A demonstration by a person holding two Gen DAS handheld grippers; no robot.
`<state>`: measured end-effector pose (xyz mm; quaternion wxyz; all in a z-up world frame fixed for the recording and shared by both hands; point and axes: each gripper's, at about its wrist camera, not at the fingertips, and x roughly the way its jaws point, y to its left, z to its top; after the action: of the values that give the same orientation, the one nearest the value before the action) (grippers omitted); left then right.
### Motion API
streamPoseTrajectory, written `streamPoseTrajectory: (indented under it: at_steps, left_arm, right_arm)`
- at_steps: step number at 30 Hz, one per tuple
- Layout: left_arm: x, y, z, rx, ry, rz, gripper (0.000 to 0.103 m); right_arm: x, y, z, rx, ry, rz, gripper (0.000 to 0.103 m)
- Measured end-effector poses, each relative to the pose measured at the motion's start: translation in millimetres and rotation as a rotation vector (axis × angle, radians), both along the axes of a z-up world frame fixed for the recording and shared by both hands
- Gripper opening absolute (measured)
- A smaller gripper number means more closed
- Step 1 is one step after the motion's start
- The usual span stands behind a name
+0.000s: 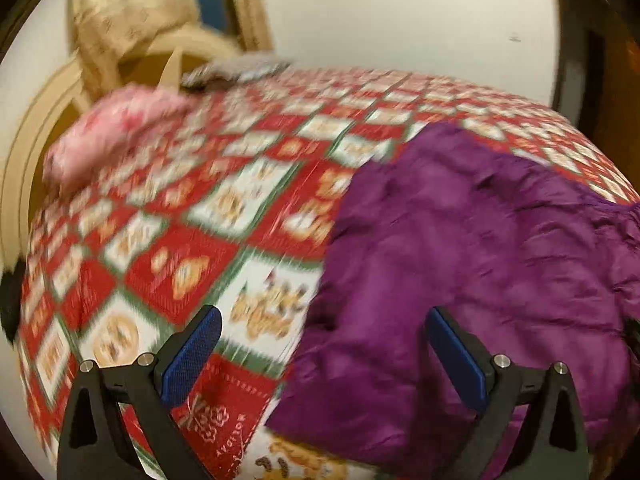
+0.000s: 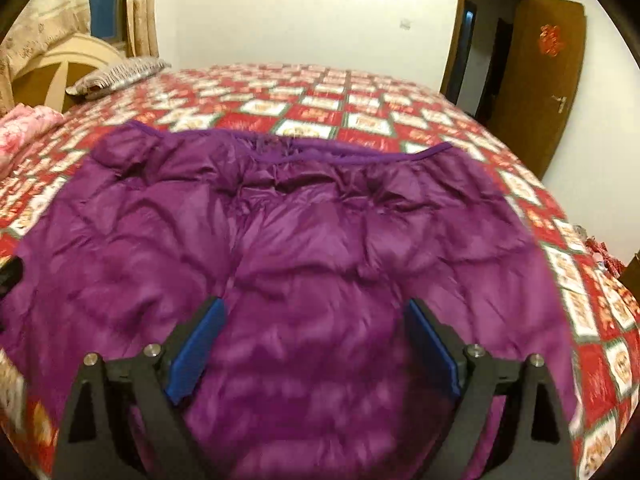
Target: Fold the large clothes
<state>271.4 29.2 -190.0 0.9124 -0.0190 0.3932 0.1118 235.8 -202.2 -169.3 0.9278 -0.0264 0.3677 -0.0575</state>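
- Left wrist view: left gripper, jaws wide apart, nothing between the blue pads; purple padded jacket spread on red checked bedspread, right of centre; pink cloth far left.
- Right wrist view: right gripper, jaws wide apart, gripping nothing, above the jacket; brown door at right.
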Motion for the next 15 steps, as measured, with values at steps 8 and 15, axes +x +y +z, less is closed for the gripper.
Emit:
streamPoseTrajectory:
  at_steps: [8,15]
  left_arm:
    - [3,-14,-17,-0.136,0.008,-0.091,0.093]
    - [-6,-19,-7,-0.247,-0.041,-0.209,0.017]
  right_arm:
    - [-7,4,-26,-0.036,0.050,0.006,0.096]
    - [-3,10,-27,-0.063,0.059,0.008,0.098]
